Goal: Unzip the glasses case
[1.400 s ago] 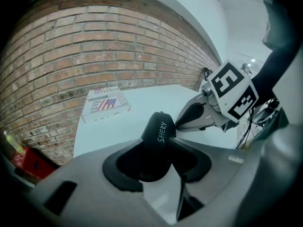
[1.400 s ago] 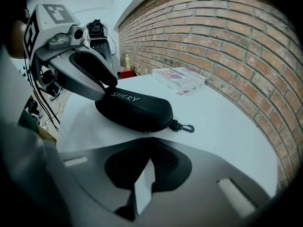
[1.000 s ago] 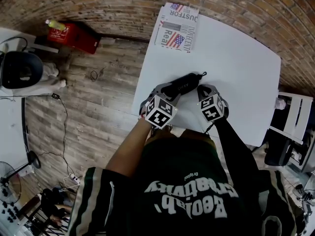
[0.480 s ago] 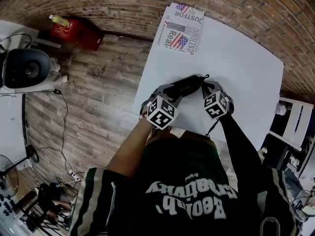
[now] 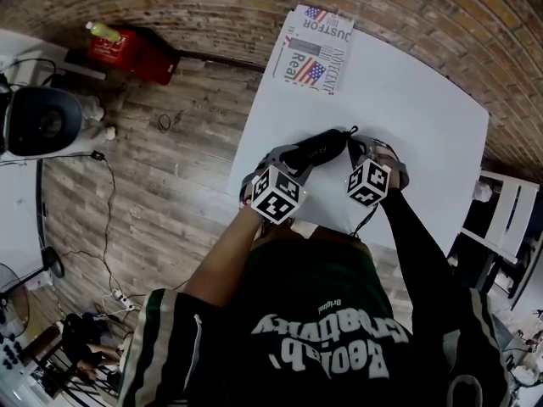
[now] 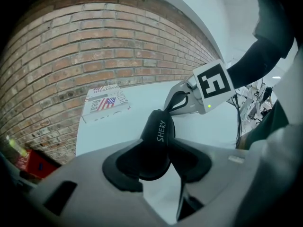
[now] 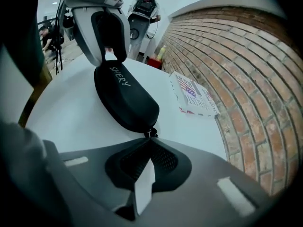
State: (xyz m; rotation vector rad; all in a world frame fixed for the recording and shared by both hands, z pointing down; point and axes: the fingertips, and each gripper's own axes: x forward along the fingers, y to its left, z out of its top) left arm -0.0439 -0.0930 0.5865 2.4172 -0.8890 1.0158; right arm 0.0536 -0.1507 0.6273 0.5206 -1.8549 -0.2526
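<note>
A black zippered glasses case [image 5: 320,148] printed "SHERY" lies on the white table [image 5: 416,117] near its front edge. My left gripper [image 5: 291,157] is shut on the case's near-left end; in the left gripper view the case [image 6: 158,131] fills the gap between the jaws of the left gripper [image 6: 160,151]. My right gripper [image 5: 355,146] is at the case's far-right end. In the right gripper view the right gripper [image 7: 149,139] is shut, its tips pinching the small zipper pull [image 7: 151,132] at the tip of the case [image 7: 124,96]. The zip looks closed.
A folded newspaper [image 5: 316,47] with a flag print lies at the table's far-left corner, by the brick wall. A red box [image 5: 131,53] sits on the wooden floor to the left. White furniture [image 5: 509,202] stands to the table's right.
The right gripper has rolled about its own axis, turning its marker cube, and shifted slightly to the right. The left gripper and the case have stayed put.
</note>
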